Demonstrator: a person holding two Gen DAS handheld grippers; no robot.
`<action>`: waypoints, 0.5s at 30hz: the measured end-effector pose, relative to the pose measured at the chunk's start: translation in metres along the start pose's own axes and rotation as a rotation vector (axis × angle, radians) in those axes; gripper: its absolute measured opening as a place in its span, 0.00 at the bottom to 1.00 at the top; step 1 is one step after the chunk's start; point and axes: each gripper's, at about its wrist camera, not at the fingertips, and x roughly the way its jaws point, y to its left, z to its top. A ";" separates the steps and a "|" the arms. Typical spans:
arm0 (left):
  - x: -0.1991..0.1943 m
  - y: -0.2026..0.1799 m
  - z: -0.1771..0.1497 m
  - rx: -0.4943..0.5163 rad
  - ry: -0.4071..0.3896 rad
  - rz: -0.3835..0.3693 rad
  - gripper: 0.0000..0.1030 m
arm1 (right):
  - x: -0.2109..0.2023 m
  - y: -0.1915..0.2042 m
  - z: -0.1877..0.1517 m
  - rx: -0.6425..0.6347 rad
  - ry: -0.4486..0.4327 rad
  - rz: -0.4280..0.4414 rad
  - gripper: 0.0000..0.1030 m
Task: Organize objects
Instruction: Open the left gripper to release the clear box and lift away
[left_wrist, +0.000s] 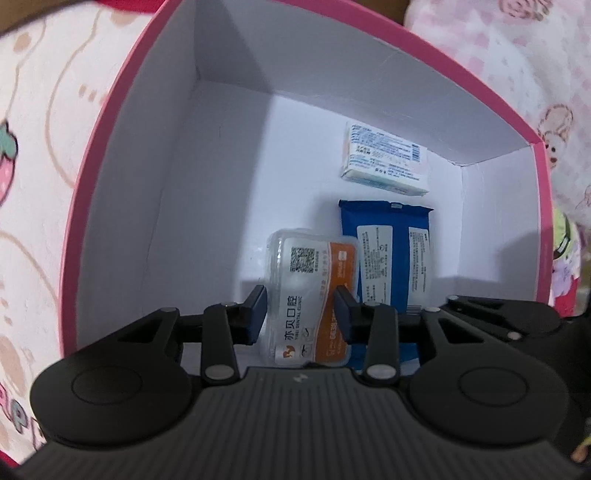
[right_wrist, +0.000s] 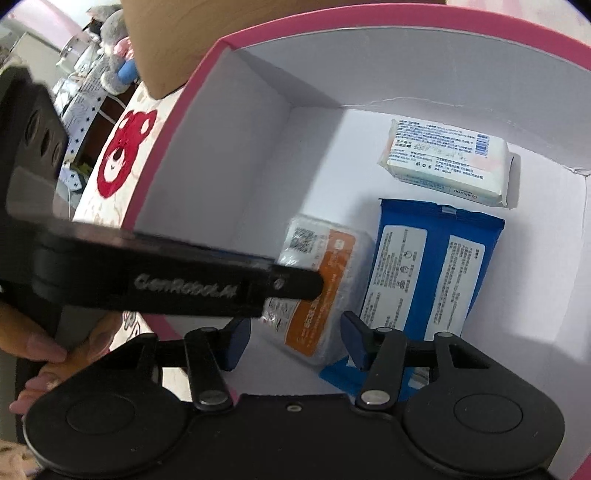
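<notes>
My L gripper (left_wrist: 301, 306) points down into the box (left_wrist: 229, 110). Its 2 blue pads sit one on each side of the case (left_wrist: 314, 295), v. close to it. The R pad looks like it covers a bit of the orange part. I can't tell if the pads squeeze the case or just hang by it.

My R gripper (right_wrist: 295, 339) is next to it, also over the box. It's open: its pads are apart w/ the near end of the case btw them, and they don't touch it. White floor shows by the L pad. In this view the L gripper's black finger crosses over the top of the case. My hand (right_wrist: 44, 354) holds the L gripper at the side.

The case is clear w/ a white & orange label. It lies in the box, near side, right by the blue pack (left_wrist: 391, 258). The 2 touch or nearly touch. The blue pack lies flat, white labels up, near the R wall.

A bit further in is the white pack (left_wrist: 384, 158), blue print on top. It's just past the blue pack, not touching it, close to the far corner.

The box is white inside w/ a pink rim. The L half of its floor is bare.

The box sits on a pink cloth (left_wrist: 37, 147) w/ bears & strawberries. A red bear (right_wrist: 122, 155) is on the cloth. Far off are blurry toys (right_wrist: 110, 48).
</notes>
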 end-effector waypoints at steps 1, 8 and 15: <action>-0.003 -0.002 0.000 0.013 -0.005 0.018 0.38 | -0.006 0.001 -0.002 -0.015 -0.013 -0.013 0.58; -0.045 -0.016 -0.005 0.035 -0.087 0.008 0.40 | -0.055 0.009 -0.016 -0.127 -0.115 -0.078 0.60; -0.083 -0.039 -0.018 0.062 -0.104 0.004 0.43 | -0.094 0.022 -0.031 -0.198 -0.158 -0.141 0.64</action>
